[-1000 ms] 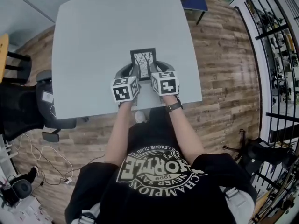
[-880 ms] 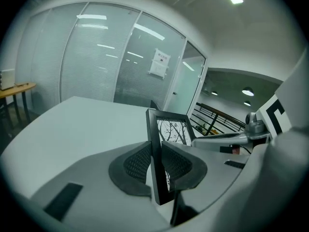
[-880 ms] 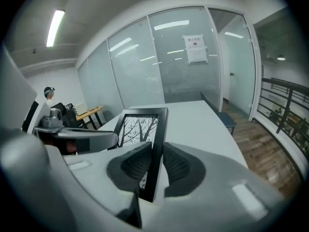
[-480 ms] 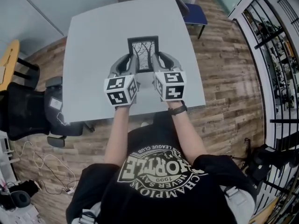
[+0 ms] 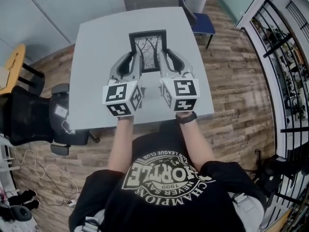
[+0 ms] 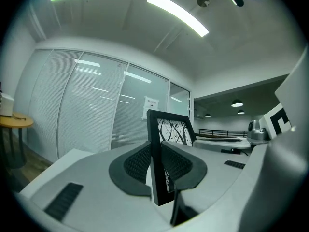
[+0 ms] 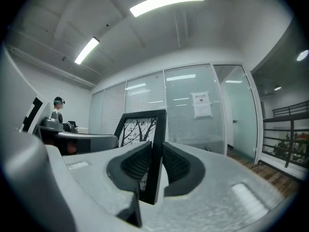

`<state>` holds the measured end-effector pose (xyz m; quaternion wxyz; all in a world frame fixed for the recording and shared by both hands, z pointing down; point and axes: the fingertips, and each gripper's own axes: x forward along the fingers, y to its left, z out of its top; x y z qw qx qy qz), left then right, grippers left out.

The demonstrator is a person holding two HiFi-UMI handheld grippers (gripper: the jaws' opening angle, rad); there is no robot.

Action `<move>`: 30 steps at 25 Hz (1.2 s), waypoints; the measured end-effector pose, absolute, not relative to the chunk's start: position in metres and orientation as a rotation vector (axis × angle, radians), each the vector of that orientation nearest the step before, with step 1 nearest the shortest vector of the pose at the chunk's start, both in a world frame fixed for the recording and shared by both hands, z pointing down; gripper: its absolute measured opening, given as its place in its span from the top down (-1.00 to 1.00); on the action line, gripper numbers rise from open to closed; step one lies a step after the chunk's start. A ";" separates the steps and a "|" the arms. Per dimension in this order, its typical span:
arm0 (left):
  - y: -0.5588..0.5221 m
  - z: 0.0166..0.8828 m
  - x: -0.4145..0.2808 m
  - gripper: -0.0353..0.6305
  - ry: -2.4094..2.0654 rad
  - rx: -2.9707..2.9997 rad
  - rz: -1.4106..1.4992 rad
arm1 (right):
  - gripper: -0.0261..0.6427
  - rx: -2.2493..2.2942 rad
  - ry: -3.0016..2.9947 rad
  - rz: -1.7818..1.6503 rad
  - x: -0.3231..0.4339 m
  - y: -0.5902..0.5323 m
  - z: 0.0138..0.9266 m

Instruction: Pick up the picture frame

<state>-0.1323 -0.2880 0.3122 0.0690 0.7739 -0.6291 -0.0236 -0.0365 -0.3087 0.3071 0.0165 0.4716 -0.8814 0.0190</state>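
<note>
Above the bench (image 5: 96, 57), frame (image 5: 148, 51) is held upright between both tools, tree picture facing the person.

Left tool (image 5: 136, 62) is clenched on the frame's left border. Left gripper view: the black border stands between the ribbed pads (image 6: 137, 161), both pressed against it, no gap showing. Right tool (image 5: 167, 61) is clenched on the right border. Right gripper view shows the same thing, with the border edge pinched between its pads (image 7: 137, 163). The two grips sit at about the same height, low on the frame, and most of the frame sticks up past the tips.

Progress: grasp done on both sides. Lift looks done too. Both gripper views show only room behind and under the frame, no bench surface touching its bottom edge, so I judge it clear of the bench. How far clear, cannot tell.

Left to do: probably nothing beyond holding it steady. Task names no drop spot, so the pick-up reads as essentially complete. Only risk I see is the thin border slipping if either grip loosens.
</note>
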 end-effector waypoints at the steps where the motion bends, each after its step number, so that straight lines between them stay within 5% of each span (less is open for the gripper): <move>1: -0.285 0.309 -0.132 0.68 -1.898 2.335 -0.079 | 0.72 1.471 -2.746 0.044 -0.036 -0.306 0.303; 30: -0.330 0.349 -0.075 0.68 -1.799 2.227 -0.084 | 0.72 1.447 -2.693 0.043 0.023 -0.344 0.337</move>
